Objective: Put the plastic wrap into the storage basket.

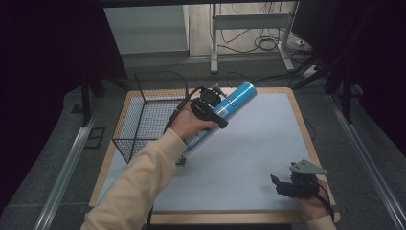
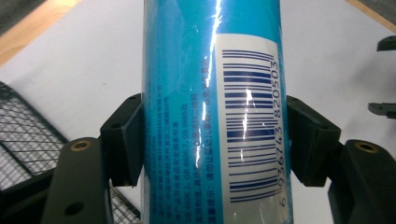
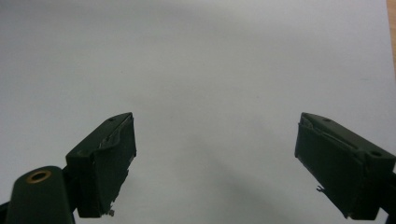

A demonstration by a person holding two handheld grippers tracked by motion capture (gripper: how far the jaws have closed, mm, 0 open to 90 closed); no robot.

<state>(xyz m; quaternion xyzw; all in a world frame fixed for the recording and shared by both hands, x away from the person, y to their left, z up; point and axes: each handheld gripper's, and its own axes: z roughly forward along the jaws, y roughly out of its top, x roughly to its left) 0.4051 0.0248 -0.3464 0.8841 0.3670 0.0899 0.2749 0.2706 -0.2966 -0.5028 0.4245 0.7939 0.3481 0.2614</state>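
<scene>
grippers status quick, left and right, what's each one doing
Left gripper: shut on the blue can, held tilted above the table.
Right gripper: open, holding nothing, over the bare mat.

Pale blue mat (image 1: 249, 158) on a wooden-edged table (image 1: 301, 120), black wire mesh basket (image 1: 148, 112) at its left, left gripper (image 1: 213, 108) clamping a tilted glossy blue cylindrical can (image 1: 230, 108) beside the basket, right gripper (image 1: 282, 184) near the mat's front right corner, jaws apart

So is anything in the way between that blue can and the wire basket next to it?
Nothing visible. The blue can, clamped in the left gripper, hangs just right of the wire basket, whose top is open.
</scene>
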